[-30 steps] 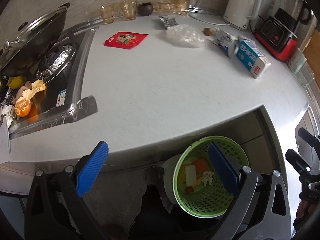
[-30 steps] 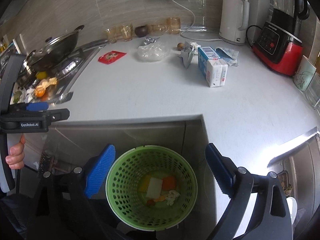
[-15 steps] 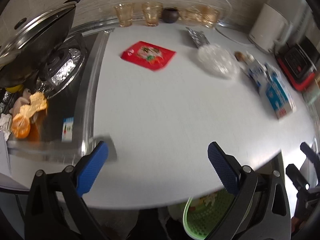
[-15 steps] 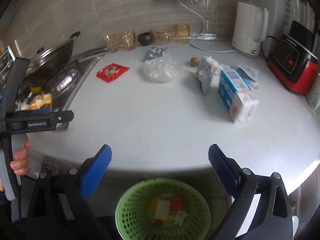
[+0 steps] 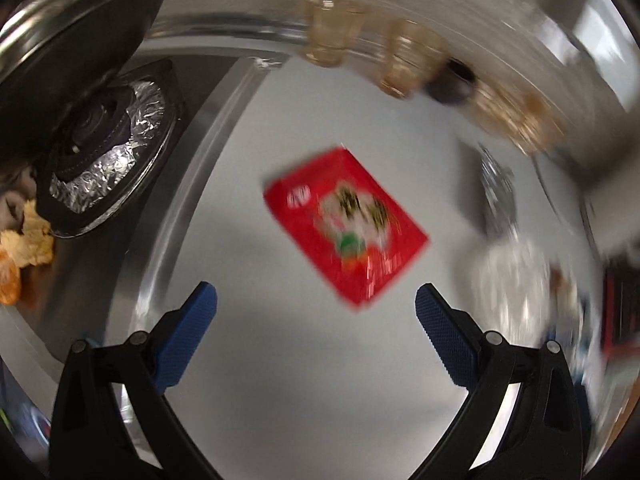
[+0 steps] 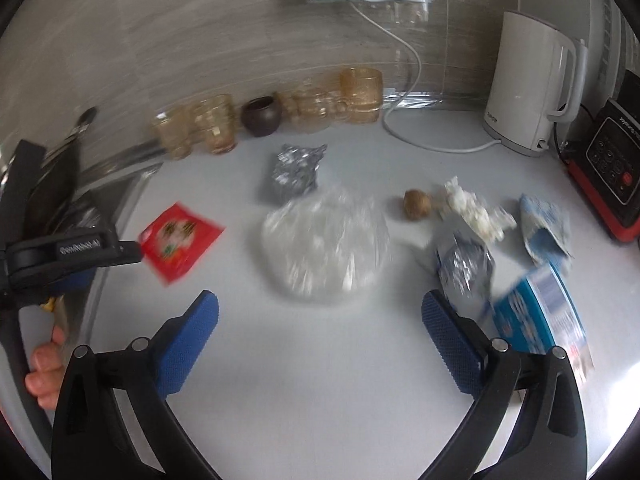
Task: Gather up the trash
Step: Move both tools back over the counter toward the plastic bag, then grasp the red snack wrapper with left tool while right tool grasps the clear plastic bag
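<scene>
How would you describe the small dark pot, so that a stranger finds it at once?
Look along the back wall of the white countertop, left of the white kettle. A row of amber glasses stands there. The small dark pot sits in their middle, the only round, opaque, brown vessel.

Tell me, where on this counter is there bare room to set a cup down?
The white counter is bare in front of the clear plastic bag, and between the red packet and that bag. It is crowded on the right, around the blue carton, and along the wall by the glasses.
</scene>
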Tool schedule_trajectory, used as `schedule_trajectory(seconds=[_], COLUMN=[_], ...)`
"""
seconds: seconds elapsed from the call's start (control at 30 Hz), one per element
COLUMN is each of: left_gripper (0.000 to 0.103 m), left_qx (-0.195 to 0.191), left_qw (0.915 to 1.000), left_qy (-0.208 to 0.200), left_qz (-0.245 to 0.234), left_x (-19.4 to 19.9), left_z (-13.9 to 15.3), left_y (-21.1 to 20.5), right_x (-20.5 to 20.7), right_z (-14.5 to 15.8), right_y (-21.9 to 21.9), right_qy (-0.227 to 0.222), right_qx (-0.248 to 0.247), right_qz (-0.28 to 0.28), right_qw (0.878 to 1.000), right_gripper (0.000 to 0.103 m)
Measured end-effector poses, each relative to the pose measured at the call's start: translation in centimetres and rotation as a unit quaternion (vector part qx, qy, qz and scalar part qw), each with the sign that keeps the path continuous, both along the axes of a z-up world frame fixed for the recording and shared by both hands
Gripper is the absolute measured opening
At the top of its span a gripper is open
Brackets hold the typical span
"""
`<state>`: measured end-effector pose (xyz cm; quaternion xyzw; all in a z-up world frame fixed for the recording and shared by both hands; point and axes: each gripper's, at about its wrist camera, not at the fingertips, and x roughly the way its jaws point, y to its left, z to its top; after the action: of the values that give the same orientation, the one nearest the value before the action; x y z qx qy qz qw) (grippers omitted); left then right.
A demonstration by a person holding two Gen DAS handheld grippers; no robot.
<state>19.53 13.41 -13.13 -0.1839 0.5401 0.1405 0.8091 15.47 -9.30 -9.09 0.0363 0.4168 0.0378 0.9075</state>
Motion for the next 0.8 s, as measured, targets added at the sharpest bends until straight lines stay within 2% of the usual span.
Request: schedule_trajectory(seconds=[0.13,0.37,0.53,0.73,0.8], left_gripper=[0.095,0.095,0.095,0.095,0.089], left_qx=[0.009,0.013,0.02,0.026,0.023], left_qw=[0.9988,0.9932,0.9901,0.9892,0.9895], left_qy=[0.013,0.034,0.041,0.052,0.056], left_qz=[0.047,0.11,0.133,0.135,0.132], left_x=[3.5,6.4,7.2,7.9,8.0], left_z=[-1.0,-3.0,-4.1,-5.1,-5.5], left_y=[-0.3,-0.1,-0.1,0.1,-0.1], right_x=[3.8,8.1,9.2,9.6,9.7], right_z=[-1.3,-3.8,-5.2,-5.7,-5.8], right_y=[-0.3,-0.4,-0.4,-0.5,-0.5], right_qy=[0.016,0.047,0.061,0.063,0.064], right_qx=[0.018,0.02,0.014,0.004,0.001], right_qz=[-0.03,-0.045,-0.045,-0.039,-0.037], right_qw=[0.999,0.998,0.997,0.997,0.997], right_gripper=[0.101,0.101,0.101,0.101,0.101])
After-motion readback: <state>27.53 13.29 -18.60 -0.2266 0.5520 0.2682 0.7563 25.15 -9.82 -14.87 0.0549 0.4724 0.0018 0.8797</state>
